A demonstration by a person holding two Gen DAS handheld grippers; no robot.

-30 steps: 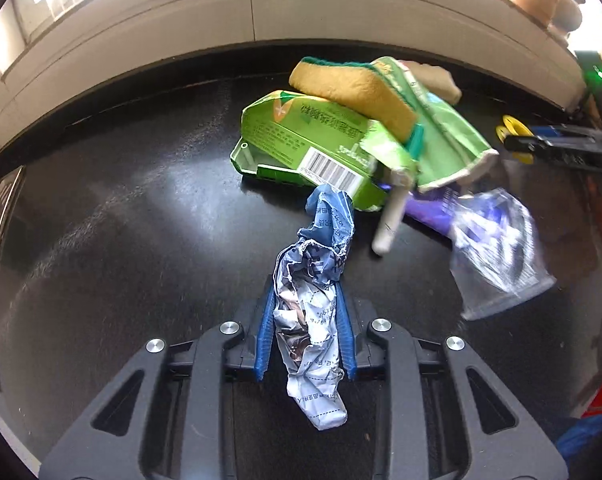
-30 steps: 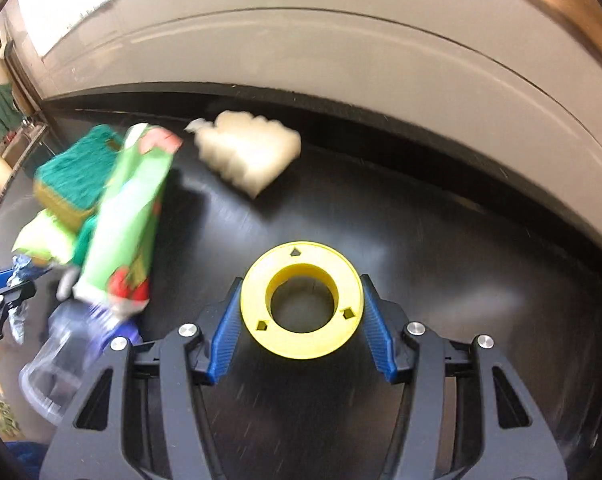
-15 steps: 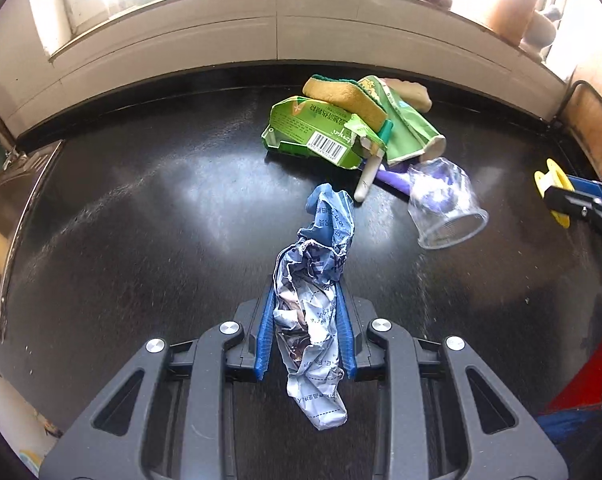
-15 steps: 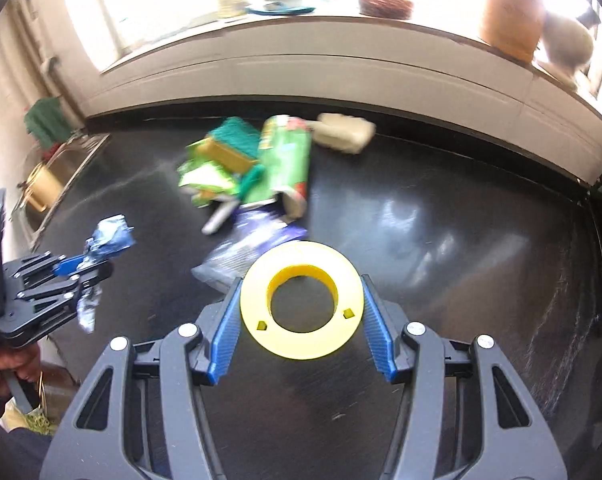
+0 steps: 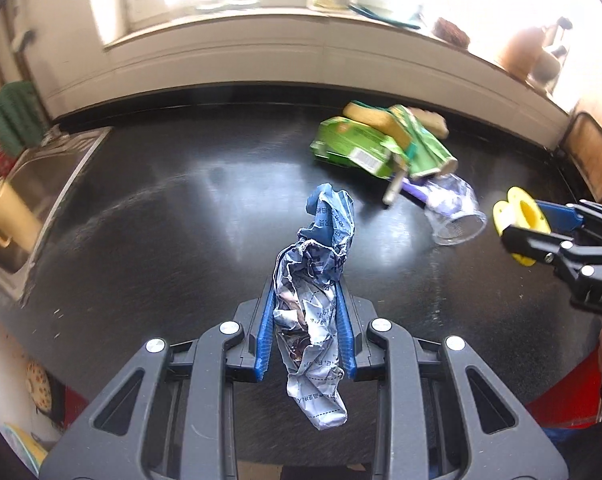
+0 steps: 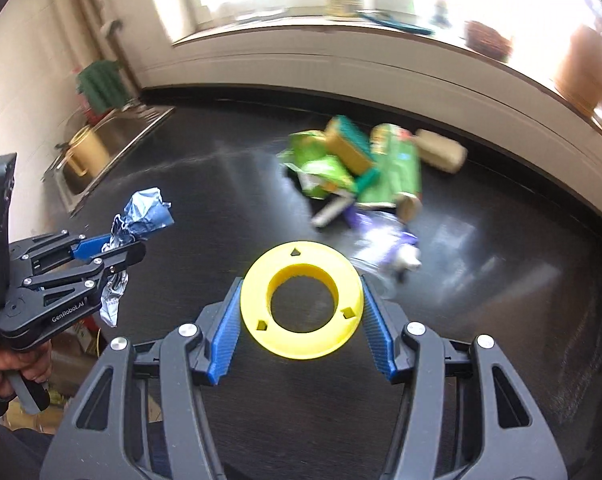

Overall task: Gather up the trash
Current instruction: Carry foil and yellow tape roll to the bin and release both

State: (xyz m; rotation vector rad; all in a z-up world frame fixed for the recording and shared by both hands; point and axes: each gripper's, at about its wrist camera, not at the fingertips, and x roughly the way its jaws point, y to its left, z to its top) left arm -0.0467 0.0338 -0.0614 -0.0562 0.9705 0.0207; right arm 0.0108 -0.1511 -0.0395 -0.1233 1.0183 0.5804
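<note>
The left gripper (image 5: 306, 332) is clamped on a crumpled wrapper (image 5: 315, 296), its blue pads pressing both sides while the wrapper's ends stick out above and below them. The right gripper (image 6: 301, 322) is clamped on a yellow ring (image 6: 301, 300), pads against its outer edge on either side. Both are held clear above the black bench (image 5: 161, 220), with a hand (image 6: 9, 368) visible on the left gripper's handle.

Farther out on the bench lies a heap of trash: a clear cup (image 5: 453, 216) on its side nearest, touching a purple piece and a white tube (image 5: 395, 188). Behind them sit a green carton (image 5: 353, 148), a green packet (image 5: 425, 146) and a yellow sponge (image 5: 375, 118) resting on top, with a beige sponge (image 6: 441, 152) just beyond.

At the bench's left end is a sink (image 5: 41, 184) with a yellow pot (image 6: 85, 150) in it. A window sill (image 5: 261, 12) runs along the back.
</note>
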